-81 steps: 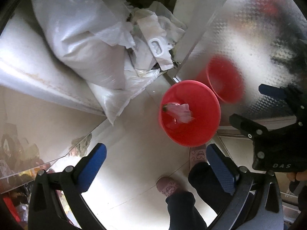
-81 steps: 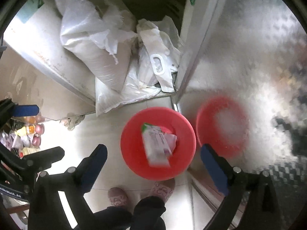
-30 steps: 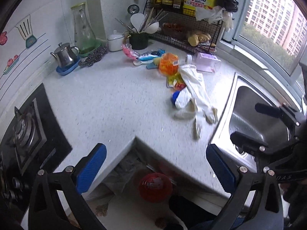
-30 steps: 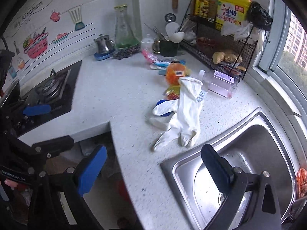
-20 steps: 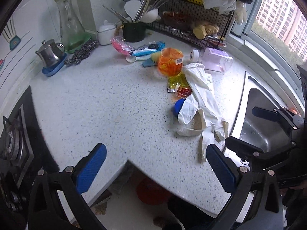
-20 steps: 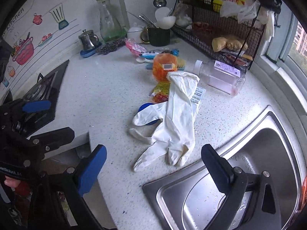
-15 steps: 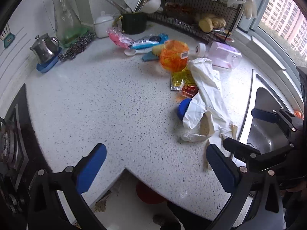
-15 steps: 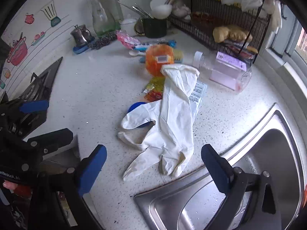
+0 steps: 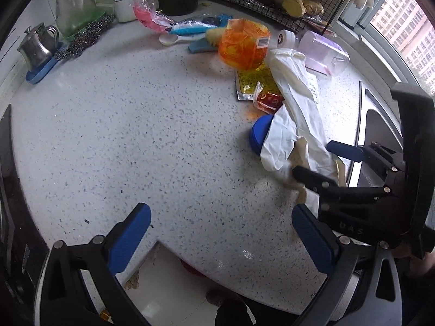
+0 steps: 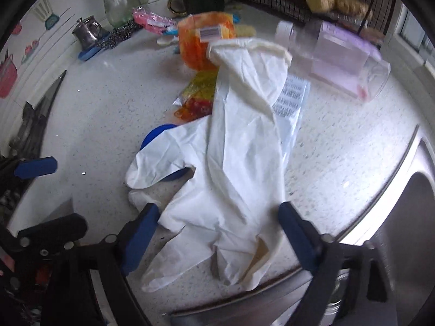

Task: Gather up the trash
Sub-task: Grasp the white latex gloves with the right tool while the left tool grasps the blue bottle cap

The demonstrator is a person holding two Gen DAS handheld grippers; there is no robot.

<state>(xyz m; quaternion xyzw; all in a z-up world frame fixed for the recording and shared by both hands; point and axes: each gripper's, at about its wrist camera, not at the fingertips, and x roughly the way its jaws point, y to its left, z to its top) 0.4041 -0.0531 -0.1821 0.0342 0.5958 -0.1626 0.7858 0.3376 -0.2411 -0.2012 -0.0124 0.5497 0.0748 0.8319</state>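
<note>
Right gripper (image 10: pixel 214 233) is nearest, jaws apart and just been closing in, straddling the finger end of the white rubber gloves (image 10: pixel 239 163); pads not pressing on them. Left gripper (image 9: pixel 220 233) jaws wide open over bare speckled table (image 9: pixel 122 125), nothing between them. The gloves lie limp near the sink (image 10: pixel 402 217) edge at right, two overlapping as far as I can tell. Under them one blue lid (image 9: pixel 259 135) and one printed clear wrapper (image 10: pixel 292 100). Just beyond, two small sauce sachets (image 9: pixel 257 87), then one orange bag (image 9: pixel 243 44), and one clear bottle (image 10: pixel 339 57) lying on its side at far right. Far left: one steel pot (image 9: pixel 39 46) on a blue saucer, one scourer (image 9: pixel 84 38), one pink packet (image 9: pixel 148 17). Only the left view shows the red bin (image 9: pixel 194 270) on the floor below the table edge; only the right view shows the wall stickers (image 10: pixel 8 78).
</note>
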